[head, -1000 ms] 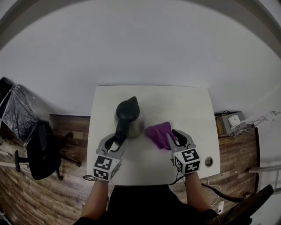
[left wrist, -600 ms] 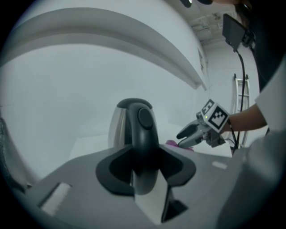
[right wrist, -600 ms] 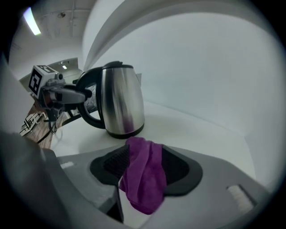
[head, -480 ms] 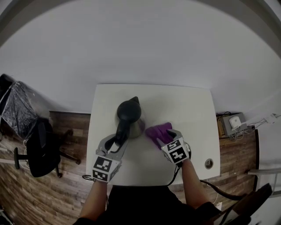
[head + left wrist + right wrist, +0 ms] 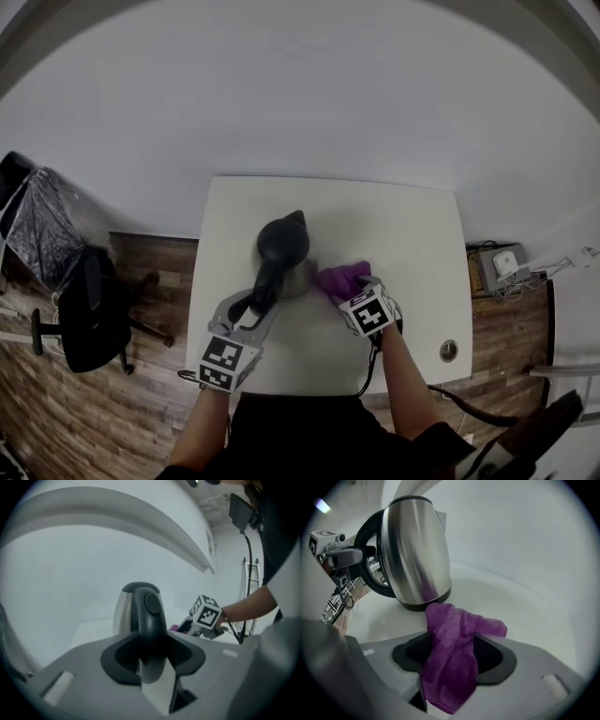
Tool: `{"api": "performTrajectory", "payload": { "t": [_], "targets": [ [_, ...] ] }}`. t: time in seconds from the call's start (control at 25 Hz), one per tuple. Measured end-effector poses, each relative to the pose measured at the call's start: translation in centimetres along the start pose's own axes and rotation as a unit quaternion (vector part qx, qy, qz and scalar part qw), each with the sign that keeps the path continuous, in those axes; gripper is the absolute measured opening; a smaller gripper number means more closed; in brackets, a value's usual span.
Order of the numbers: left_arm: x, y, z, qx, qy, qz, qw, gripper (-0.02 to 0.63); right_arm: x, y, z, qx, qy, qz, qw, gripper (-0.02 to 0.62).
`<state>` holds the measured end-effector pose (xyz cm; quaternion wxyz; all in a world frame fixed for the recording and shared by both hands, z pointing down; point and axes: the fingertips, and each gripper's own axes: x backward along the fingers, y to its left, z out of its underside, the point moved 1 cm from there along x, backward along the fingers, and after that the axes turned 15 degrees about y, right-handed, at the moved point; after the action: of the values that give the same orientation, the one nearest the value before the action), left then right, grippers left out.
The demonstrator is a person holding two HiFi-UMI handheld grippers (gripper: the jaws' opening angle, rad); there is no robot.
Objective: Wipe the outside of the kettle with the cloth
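My left gripper (image 5: 152,654) is clamped partway closed on the black handle (image 5: 149,613) of the steel kettle (image 5: 417,550). The kettle stands upright on the white table (image 5: 412,244), left of the middle and nearer the near edge than the far one. My right gripper (image 5: 450,656) points steeply down just to the kettle's right. Its jaws have just been opening and now stand at their widest. The purple cloth (image 5: 454,639) lies loose in the gap between them, and the pads do not seem to be pressing on it. Its far end reaches the foot of the kettle; I cannot tell whether it touches.

The main risk, as I judge it, is the cloth. With the jaws this wide, any lift of my right hand would leave it behind on the table or let it slide out. I would then be rubbing the steel wall with bare jaws, which could scratch it. If I close again, I might pinch only a thin fold, and the cloth could bunch up and drag rather than wipe.

The kettle is the other worry. A sideways push from the right could twist it in my left grip or tip it toward the left edge, because I hold the handle only.
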<state>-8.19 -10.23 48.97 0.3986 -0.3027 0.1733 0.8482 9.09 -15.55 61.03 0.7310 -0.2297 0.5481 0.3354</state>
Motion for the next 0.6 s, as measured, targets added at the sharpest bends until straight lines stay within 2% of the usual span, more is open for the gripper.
{"api": "performTrajectory", "payload": {
  "t": [0.2,0.28,0.32,0.6],
  "targets": [
    [0.02,-0.17,0.15,-0.001,0.0,0.003,1.0,0.152,-0.26,-0.02,0.36,-0.019,-0.01,-0.011,1.0,0.239],
    [0.02,-0.12,0.22,0.0,-0.001,0.004,1.0,0.152,-0.28,0.19,0.32,-0.017,-0.01,-0.008,1.0,0.182],
    [-0.01,-0.11,0.24,0.0,-0.001,0.004,1.0,0.152,-0.3,0.25,0.34,-0.015,-0.009,-0.005,1.0,0.13],
    [-0.25,-0.15,0.17,0.004,-0.004,0.007,1.0,0.152,-0.13,0.51,0.47,-0.01,-0.014,0.005,1.0,0.097]
  ]
}}
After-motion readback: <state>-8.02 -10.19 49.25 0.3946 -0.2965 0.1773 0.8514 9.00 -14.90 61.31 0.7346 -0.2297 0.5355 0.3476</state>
